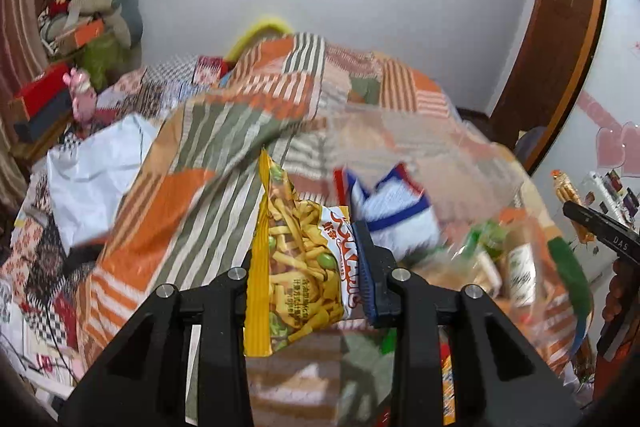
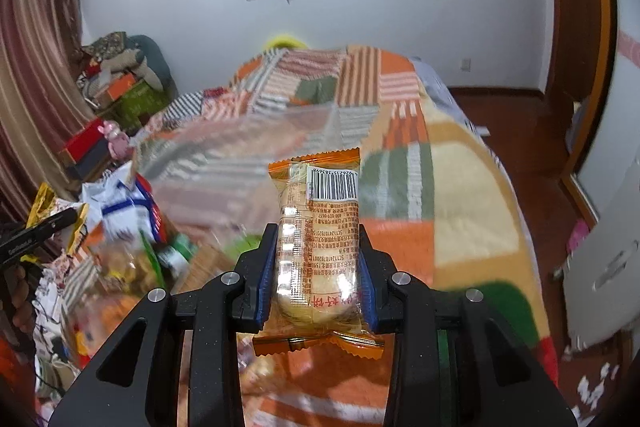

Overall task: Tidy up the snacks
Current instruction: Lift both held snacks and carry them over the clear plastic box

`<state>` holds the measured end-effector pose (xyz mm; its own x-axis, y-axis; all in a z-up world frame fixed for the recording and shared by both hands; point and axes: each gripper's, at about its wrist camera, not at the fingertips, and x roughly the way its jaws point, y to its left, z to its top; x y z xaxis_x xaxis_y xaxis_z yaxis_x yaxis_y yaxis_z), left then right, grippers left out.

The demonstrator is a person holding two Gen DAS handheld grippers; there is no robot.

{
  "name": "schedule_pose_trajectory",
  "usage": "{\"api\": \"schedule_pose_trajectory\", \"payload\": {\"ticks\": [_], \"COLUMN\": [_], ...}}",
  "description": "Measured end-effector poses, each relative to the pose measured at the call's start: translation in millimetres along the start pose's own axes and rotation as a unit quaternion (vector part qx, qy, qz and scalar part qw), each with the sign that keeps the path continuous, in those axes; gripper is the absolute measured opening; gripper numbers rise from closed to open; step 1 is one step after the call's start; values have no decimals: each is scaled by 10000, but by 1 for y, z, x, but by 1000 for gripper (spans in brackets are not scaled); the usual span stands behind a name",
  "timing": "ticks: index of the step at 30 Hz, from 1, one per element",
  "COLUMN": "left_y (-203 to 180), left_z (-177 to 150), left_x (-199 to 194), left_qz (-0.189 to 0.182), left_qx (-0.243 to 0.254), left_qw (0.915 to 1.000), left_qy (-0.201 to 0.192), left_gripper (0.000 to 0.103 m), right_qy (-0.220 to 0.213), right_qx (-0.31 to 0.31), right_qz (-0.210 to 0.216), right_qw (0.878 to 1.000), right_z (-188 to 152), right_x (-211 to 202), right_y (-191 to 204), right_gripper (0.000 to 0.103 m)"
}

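Observation:
My left gripper [image 1: 310,267] is shut on a yellow snack bag [image 1: 296,263] with fried sticks and green peas printed on it, held upright above the bed. My right gripper [image 2: 318,267] is shut on an orange-edged clear packet with a round pastry [image 2: 320,251], barcode side up. A clear plastic bag of mixed snacks [image 1: 492,259] sits right of the left gripper, and it also shows in the right wrist view [image 2: 132,259]. A blue-and-white packet [image 1: 396,211] lies at its top. The right gripper's tip [image 1: 600,227] shows at the right edge of the left wrist view.
A patchwork orange, green and striped blanket [image 2: 400,147] covers the bed. A white plastic bag [image 1: 96,179] lies on the left. Boxes and clothes [image 1: 80,27] pile by the curtain. A wooden door frame [image 1: 560,47] and a white cabinet [image 2: 608,247] stand on the right.

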<state>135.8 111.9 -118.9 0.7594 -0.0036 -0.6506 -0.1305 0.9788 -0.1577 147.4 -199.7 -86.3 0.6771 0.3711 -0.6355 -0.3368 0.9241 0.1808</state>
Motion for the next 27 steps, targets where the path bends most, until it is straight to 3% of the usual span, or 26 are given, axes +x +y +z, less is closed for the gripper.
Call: {"api": "schedule_pose_trajectory", "payload": {"ticks": [13, 27], "left_y": [-41, -59], "left_z": [55, 89], "left_x": [1, 57], "left_qz": [-297, -515], "left_qx": [398, 555], "left_qw": [9972, 9968], "left_qy": [-553, -265], "left_gripper": [33, 33], "right_qy": [-439, -416], "right_qx": [-365, -565], "right_qz": [289, 425], "right_qw": [9980, 9966], "right_z": [29, 51], "right_x": [12, 38], "right_y": [30, 36], "right_gripper": [32, 32]}}
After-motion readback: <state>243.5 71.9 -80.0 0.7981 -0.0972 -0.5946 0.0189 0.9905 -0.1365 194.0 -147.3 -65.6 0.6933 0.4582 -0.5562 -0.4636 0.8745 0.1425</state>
